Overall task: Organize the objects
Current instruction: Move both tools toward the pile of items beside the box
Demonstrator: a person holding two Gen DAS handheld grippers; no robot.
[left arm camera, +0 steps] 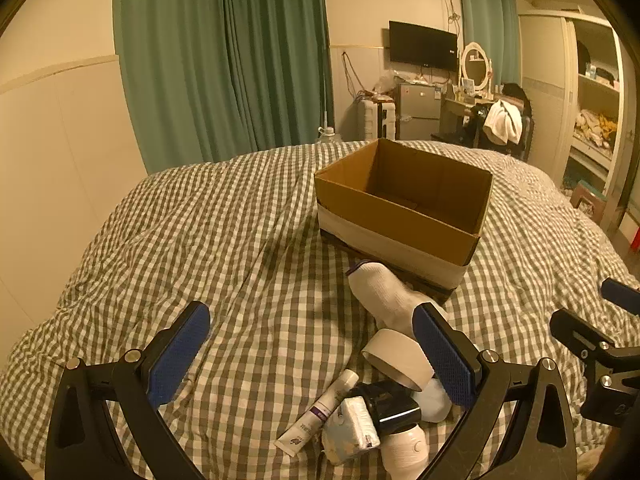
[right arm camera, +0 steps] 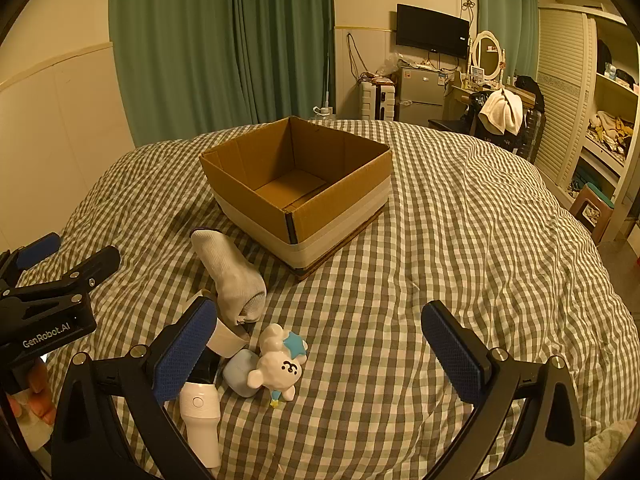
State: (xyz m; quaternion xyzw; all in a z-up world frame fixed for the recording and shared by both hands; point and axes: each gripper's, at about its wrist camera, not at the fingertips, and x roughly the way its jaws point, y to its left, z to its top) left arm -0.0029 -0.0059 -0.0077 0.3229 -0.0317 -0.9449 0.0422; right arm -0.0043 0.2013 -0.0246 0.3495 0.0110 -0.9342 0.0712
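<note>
An open, empty cardboard box [left arm camera: 384, 216] [right arm camera: 332, 216] stands on the checked bedspread [left arm camera: 240, 240] [right arm camera: 460, 240]. In front of it lies a small heap: a white sock [left arm camera: 380, 292] [right arm camera: 232, 276], a roll of tape [left arm camera: 400, 356] [right arm camera: 224, 340], a white tube [left arm camera: 320, 416], a tissue pack [left arm camera: 356, 428], a white and black handheld device [left arm camera: 400, 440] [right arm camera: 198, 408] and a white plush toy with a blue star [right arm camera: 276, 368]. My left gripper [left arm camera: 312, 354] hovers open over the heap's left side. My right gripper [right arm camera: 320, 352] is open just right of the toy. Neither holds anything.
Green curtains [left arm camera: 224, 60] hang behind the bed. Beyond the foot of the bed are a small fridge [left arm camera: 420, 110], a dressing table with a round mirror [left arm camera: 476, 64] and open shelves [left arm camera: 596, 112]. A small stool [right arm camera: 592, 208] stands on the floor at the right.
</note>
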